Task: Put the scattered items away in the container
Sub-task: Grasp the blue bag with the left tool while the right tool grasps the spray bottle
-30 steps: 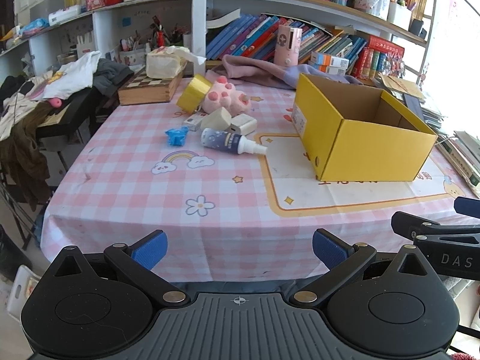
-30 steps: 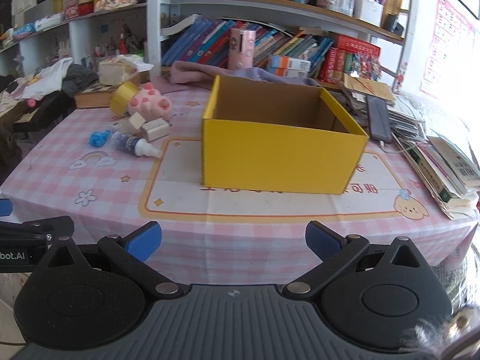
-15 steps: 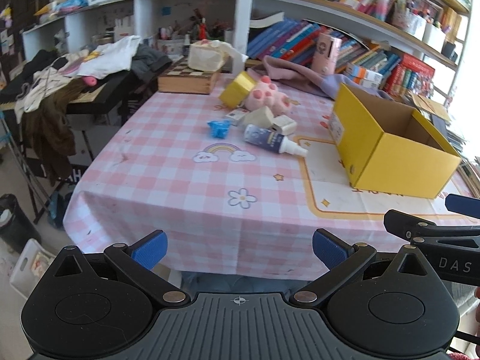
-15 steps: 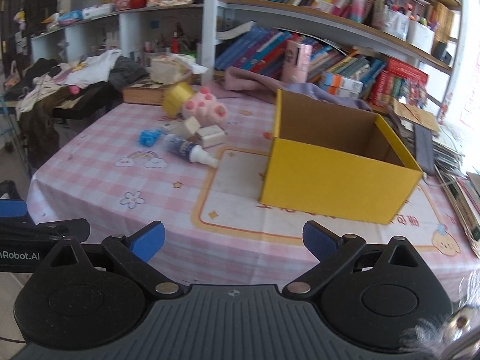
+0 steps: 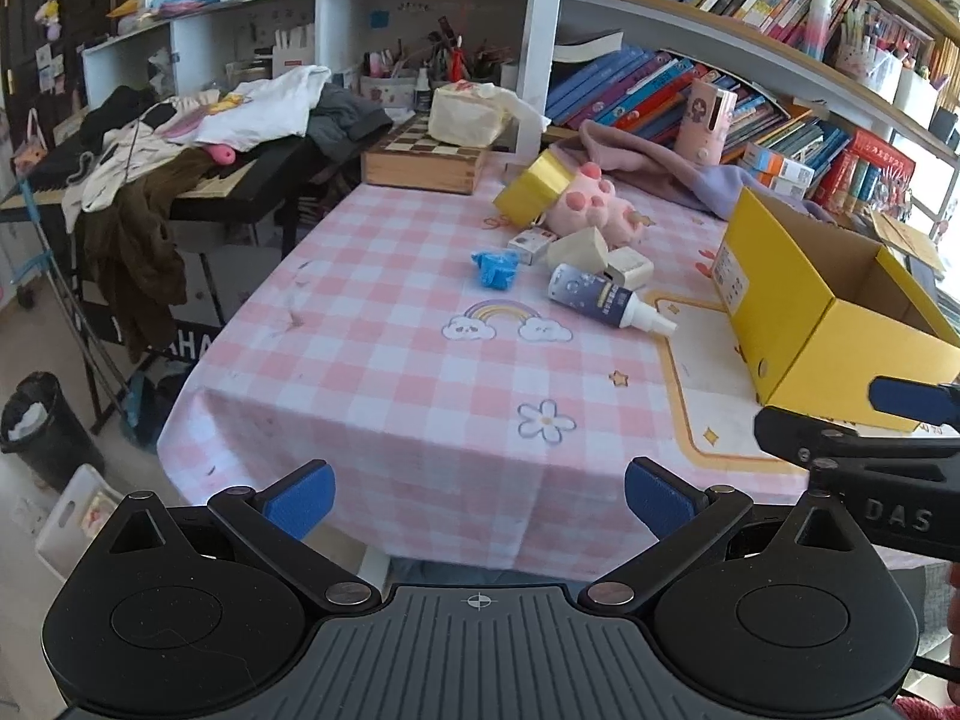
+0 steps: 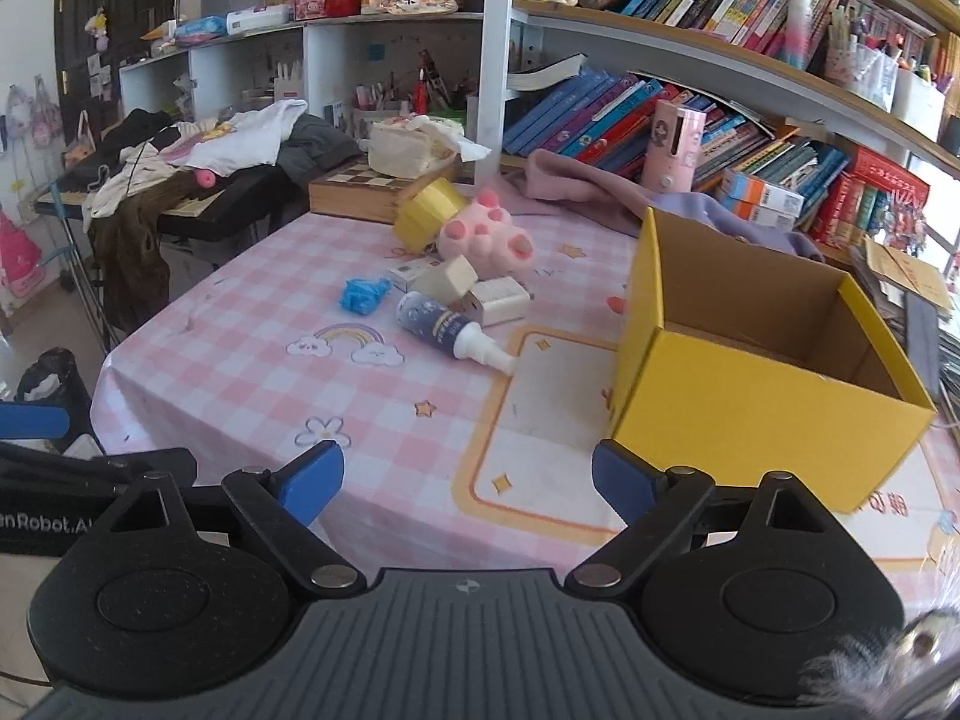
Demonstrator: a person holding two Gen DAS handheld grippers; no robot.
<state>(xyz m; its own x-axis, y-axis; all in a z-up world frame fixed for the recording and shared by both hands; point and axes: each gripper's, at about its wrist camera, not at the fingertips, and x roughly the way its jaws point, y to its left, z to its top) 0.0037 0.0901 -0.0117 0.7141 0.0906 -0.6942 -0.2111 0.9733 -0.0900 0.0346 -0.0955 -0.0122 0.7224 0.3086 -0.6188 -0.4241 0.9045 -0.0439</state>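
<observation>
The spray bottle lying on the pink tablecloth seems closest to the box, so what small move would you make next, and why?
Probably bring the right gripper forward to the spray bottle. Its jaws, which have just been closing a little, are open with nothing between them. The bottle lies on its side in the clutter, nearest the yellow box, which looks empty as far as can be seen. The left gripper is open and empty too.

Yellow box (image 5: 828,324) cut by right frame edge; small white cartons' (image 6: 495,298) print unreadable.
</observation>
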